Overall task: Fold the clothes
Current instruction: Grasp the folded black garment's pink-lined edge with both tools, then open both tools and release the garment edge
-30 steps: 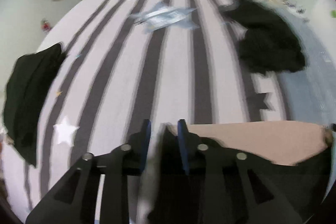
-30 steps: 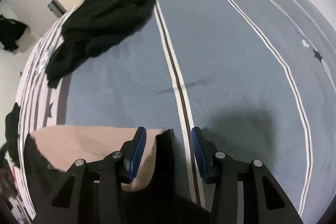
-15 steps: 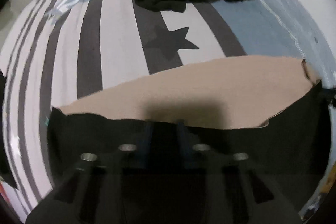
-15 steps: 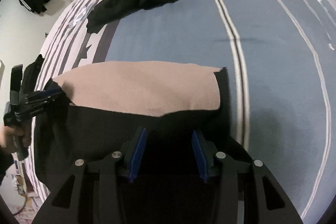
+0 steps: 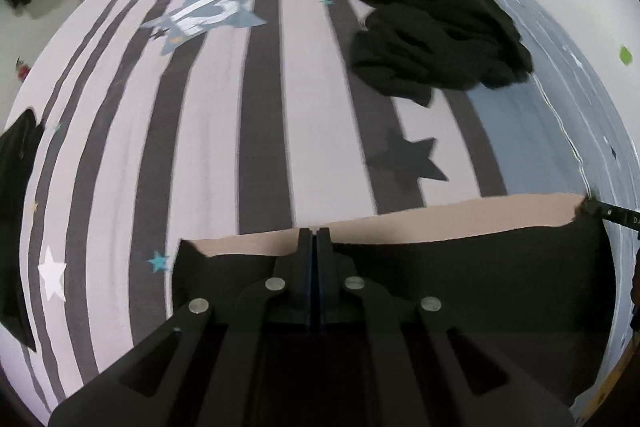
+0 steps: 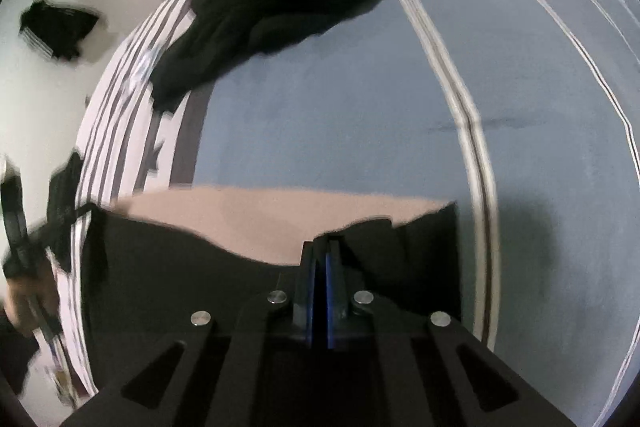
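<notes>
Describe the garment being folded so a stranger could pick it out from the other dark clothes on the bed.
On the bedspread, half striped and half blue, look at the near edge. The garment there is black outside with a tan lining showing along its far edge. Unlike the crumpled black heap farther back, it is spread out, pinched by the left gripper and right gripper.
</notes>
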Tool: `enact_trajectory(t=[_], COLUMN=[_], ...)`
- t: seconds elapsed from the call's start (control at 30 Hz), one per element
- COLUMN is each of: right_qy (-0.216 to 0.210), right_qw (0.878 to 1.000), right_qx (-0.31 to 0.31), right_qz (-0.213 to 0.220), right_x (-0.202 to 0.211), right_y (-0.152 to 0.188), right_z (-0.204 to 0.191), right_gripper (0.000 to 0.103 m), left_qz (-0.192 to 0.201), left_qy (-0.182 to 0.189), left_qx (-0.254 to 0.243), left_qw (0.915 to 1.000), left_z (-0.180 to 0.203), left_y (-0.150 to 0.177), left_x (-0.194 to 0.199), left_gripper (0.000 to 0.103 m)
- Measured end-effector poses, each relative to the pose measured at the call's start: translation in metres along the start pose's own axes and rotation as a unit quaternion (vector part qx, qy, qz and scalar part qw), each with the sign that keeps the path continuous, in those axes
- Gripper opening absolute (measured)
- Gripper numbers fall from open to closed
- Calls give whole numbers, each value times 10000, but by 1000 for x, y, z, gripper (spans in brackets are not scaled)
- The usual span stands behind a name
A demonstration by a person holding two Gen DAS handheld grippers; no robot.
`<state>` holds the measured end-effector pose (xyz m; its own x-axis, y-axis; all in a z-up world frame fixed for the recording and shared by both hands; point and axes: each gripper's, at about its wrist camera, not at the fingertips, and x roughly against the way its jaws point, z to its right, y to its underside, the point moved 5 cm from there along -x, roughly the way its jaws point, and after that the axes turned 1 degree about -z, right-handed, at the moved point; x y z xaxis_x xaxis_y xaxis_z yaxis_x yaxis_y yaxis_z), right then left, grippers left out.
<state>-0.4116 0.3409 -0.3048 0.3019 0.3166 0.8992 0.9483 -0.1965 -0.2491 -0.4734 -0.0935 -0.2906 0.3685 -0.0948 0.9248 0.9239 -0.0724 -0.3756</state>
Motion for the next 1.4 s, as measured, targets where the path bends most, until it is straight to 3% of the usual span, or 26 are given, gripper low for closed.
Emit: enact_trajectory(t=[0.13,0.23,0.33,0.47,0.57,0.73,0.83,0.93,1.03,1.1,1.17,1.23,1.3,1.33,1.4], right_qy=[190,81,178,272,323,-83,-116,186,308,363,405,583,760,848,902], right_qw=[9992,9997,9997,9989,9982,9998,9997,9993,9994,9993,9991,9980,9964,9954,9944], right_qx=[-328,-229,-3,-255,-387,-63,211,196,9,-67,-137,-191,-246,-273,-359], right_qz=[129,11,159,267,325,185,-93,-254,-157,-60,37,165,294,358,417], right_x=[-3,-8,4,23,36,48,35,20,17,21,30,41,53,59,71], right_y=[-14,-11,-5,1,8,42,65,80,81,80,78,78,78,79,83], right_z=[21,19,16,35,46,29,15,28,52,64,69,74,79,81,87], right_gripper=[0,1,3,8,10,10,10,11,0,0,0,6,20,22,24], left_qz=[-69,-139,-41,94,94,-303,-527,-694,-522,-415,-206,11,57,80,-57], left_qy=[-71,-76,-153,-31,214,638,527,388,410,278,193,-86,-164,-203,-109], left_qx=[201,366,581,888,717,281,80,5,120,184,389,661,1010,1184,1510], left_qw=[9997,9992,9982,9960,9972,9971,9972,9968,9977,9986,9988,9978,9947,9927,9885], left_z=[-11,-18,-28,-41,-32,-5,-2,-9,-23,-28,-35,-51,-71,-80,-96], left_y=[3,6,4,-4,4,41,65,86,92,89,83,82,87,90,104], left_x=[-9,-13,-8,9,24,27,14,-2,-6,4,23,43,55,62,68], left_gripper=[1,2,3,15,18,18,18,18,17,17,22,50,69,75,75])
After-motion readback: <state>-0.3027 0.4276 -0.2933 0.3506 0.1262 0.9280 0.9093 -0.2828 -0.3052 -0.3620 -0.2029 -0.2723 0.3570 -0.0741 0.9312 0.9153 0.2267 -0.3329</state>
